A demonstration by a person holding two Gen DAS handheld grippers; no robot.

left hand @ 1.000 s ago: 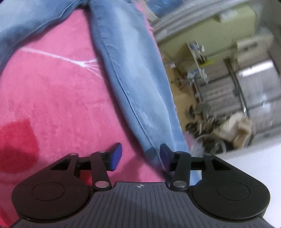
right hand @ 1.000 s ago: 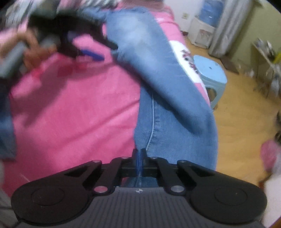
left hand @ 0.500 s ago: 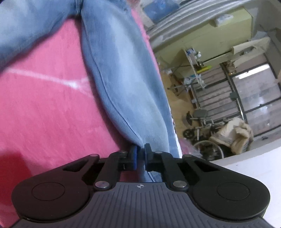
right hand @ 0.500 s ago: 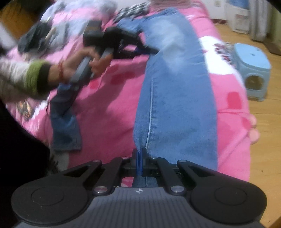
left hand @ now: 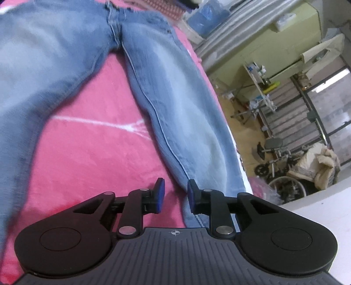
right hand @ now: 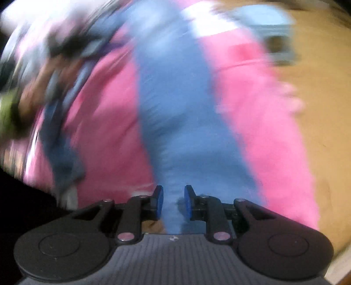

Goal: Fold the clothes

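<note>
Light-blue jeans [left hand: 175,98] lie spread on a pink blanket [left hand: 98,153], waist far, the two legs fanning toward me. My left gripper [left hand: 173,197] hovers at the hem of the right-hand leg. Its jaws are opening, and pink blanket and the leg's edge show in the gap without touching the pads. The right wrist view is badly blurred. There a jeans leg [right hand: 175,98] runs up from my right gripper [right hand: 171,200]. Those jaws are opening too, with denim lying loosely between the blue pads [right hand: 159,200].
The bed edge falls away on the right to a wooden floor [left hand: 237,122] with a bicycle wheel [left hand: 285,186] and metal racks. In the right wrist view a light-blue stool [right hand: 263,19] stands on the floor, and a darker garment [right hand: 61,136] hangs at the bed's left edge.
Both grippers were shut on the jeans half a second ago and now stand parted. The left one has drawn back from the hem. The right view has swung and blurred.
</note>
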